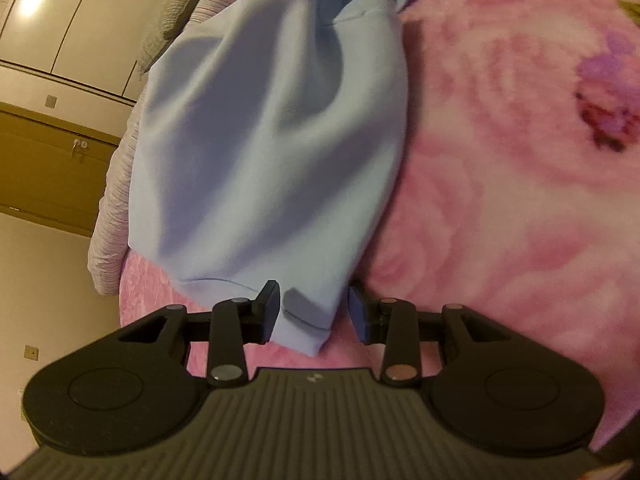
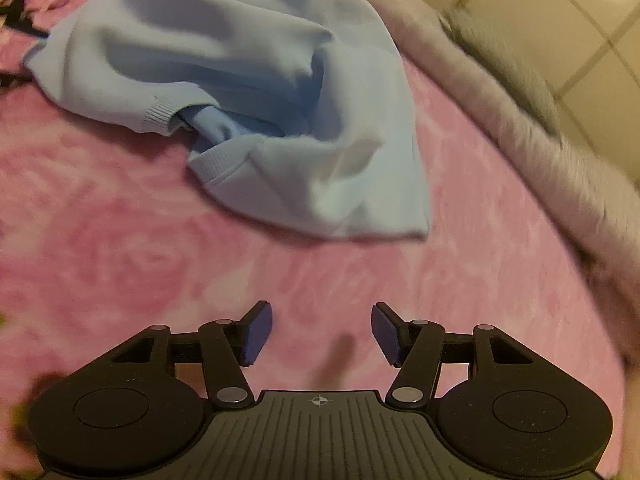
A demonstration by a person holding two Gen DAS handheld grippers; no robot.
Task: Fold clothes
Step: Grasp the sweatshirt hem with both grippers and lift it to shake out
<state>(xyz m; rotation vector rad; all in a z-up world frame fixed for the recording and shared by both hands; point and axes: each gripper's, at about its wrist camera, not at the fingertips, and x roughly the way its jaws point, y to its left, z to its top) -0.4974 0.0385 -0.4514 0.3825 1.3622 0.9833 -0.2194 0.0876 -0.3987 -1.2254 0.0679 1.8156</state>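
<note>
A light blue sweatshirt (image 1: pixel 256 152) lies crumpled on a pink flowered blanket (image 1: pixel 500 168). In the left wrist view its hem corner (image 1: pixel 304 320) sits between the pads of my left gripper (image 1: pixel 314 314). That gripper is open: the left pad touches the cloth and a gap shows at the right pad. In the right wrist view the sweatshirt (image 2: pixel 248 92) lies bunched ahead, with a ribbed cuff (image 2: pixel 160 114) and a ribbed band (image 2: pixel 218 162) toward me. My right gripper (image 2: pixel 322 334) hangs open over the bare blanket (image 2: pixel 120 240), short of the garment, with nothing between its fingers.
A pale ribbed bedspread (image 1: pixel 116 200) runs along the bed's edge, seen too as a grey-pink band (image 2: pixel 540 140). A grey pillow (image 1: pixel 172 20) lies at the far end. Cupboard doors (image 1: pixel 72 12) and a wooden unit (image 1: pixel 48 168) stand beyond the bed.
</note>
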